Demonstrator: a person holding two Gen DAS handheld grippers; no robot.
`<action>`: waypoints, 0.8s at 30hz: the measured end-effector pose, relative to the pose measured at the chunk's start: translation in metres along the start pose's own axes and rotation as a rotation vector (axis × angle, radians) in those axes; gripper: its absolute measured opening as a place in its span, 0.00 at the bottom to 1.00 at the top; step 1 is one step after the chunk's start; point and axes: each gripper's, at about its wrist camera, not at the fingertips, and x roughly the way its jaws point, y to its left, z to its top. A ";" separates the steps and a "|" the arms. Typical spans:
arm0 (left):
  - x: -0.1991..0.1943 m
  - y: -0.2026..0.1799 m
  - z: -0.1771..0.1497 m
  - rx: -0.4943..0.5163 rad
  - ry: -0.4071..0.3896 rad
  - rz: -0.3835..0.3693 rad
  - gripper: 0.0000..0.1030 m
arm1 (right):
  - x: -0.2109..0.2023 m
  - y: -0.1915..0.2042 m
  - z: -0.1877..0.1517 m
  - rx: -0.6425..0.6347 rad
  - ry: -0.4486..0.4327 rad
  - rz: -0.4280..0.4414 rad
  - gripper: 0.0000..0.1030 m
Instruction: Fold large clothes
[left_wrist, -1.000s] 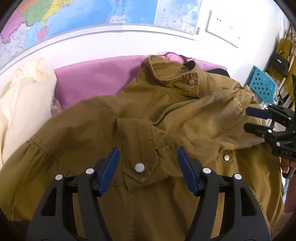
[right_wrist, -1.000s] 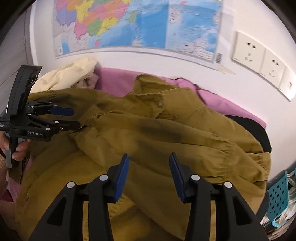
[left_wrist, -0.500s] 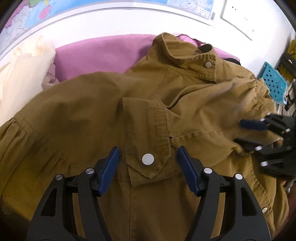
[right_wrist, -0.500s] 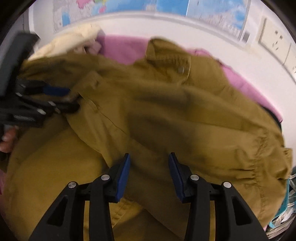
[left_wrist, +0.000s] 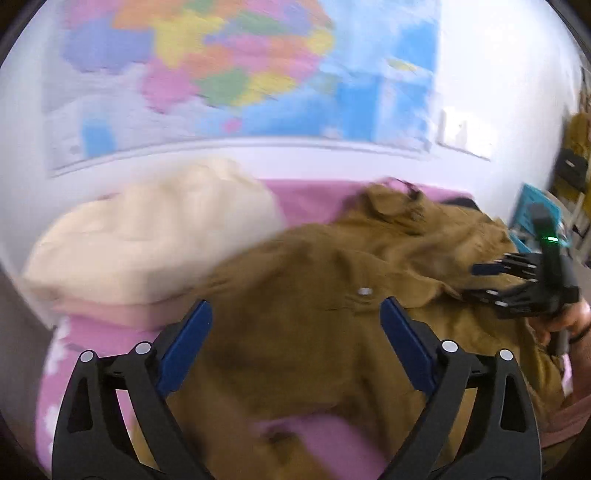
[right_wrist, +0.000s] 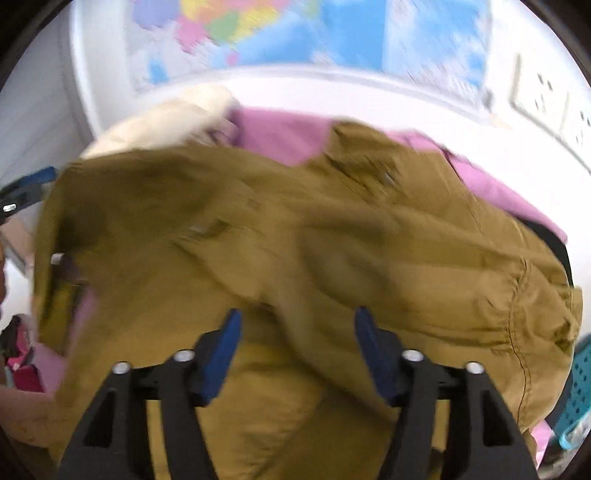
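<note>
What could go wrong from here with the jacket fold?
1. Both grippers, left and right, have just been opening with nothing pinched, so the loose olive jacket may slump out of its fold.
2. The cream garment lies against the jacket's edge and could get caught in the next grasp.
3. Both views are motion-blurred, so a seam or cuff is hard to target.

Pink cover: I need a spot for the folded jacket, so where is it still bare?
Bare pink cover shows behind the jacket, between the cream garment and the collar, plus a strip at the near left edge. The middle and right are crowded with jacket.
</note>
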 end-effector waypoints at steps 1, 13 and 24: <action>-0.006 0.008 -0.001 -0.014 -0.006 0.013 0.89 | -0.007 0.012 0.002 -0.027 -0.016 0.053 0.65; -0.025 0.076 -0.034 -0.204 0.008 0.073 0.89 | 0.047 0.206 0.011 -0.334 0.183 0.583 0.70; -0.045 0.114 -0.054 -0.307 0.000 0.066 0.89 | 0.074 0.258 0.001 -0.386 0.231 0.646 0.05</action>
